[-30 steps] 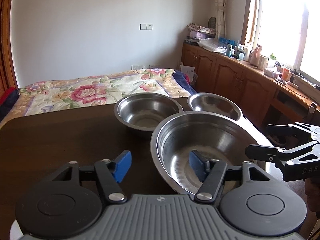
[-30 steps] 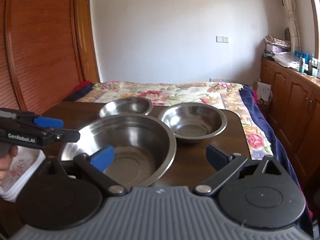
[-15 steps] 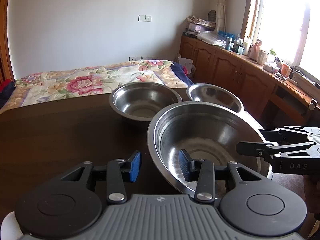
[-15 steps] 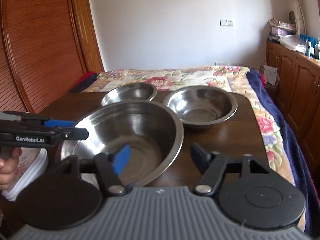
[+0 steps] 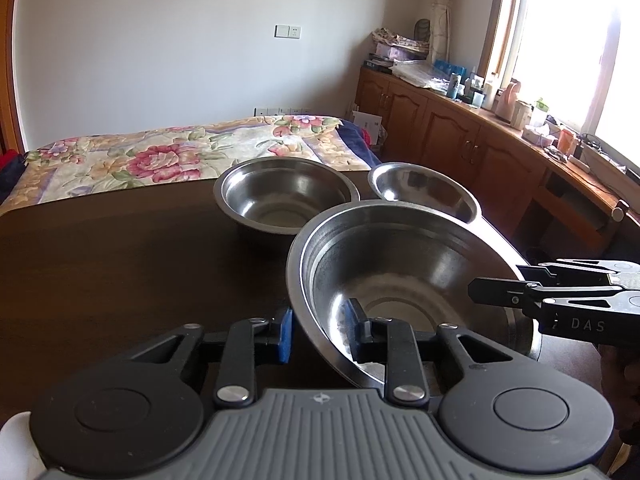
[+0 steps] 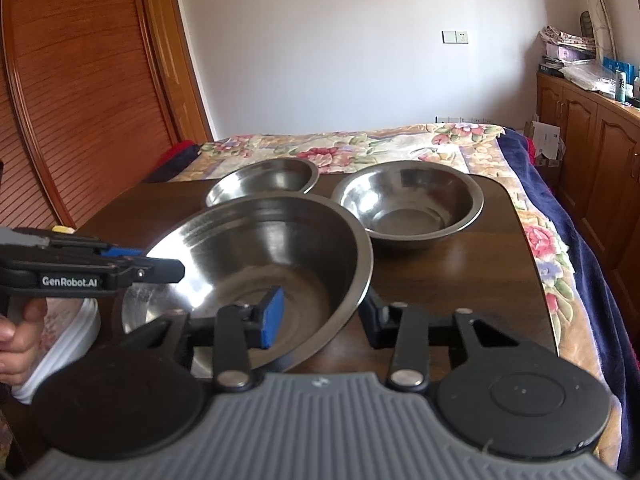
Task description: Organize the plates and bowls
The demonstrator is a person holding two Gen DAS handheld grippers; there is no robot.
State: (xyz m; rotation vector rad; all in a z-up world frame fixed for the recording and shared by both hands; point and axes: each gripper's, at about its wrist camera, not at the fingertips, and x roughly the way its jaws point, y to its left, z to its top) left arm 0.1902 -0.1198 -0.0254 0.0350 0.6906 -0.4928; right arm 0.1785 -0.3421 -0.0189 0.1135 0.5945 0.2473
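On a dark desk (image 6: 460, 280), a large steel bowl (image 5: 400, 272) is straddled at opposite rims by the left tool (image 5: 318, 330) and right tool (image 6: 320, 314), both just closing, while the medium bowl (image 6: 408, 204) and small bowl (image 6: 262, 180) remain unstacked behind it.

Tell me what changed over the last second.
Both grippers' jaws have just been closing around the big bowl's rim: the left gripper on the near-left edge, the right gripper on the opposite edge, one pad inside and one outside each; contact unclear. The bowl, the two smaller bowls and the table stayed put.
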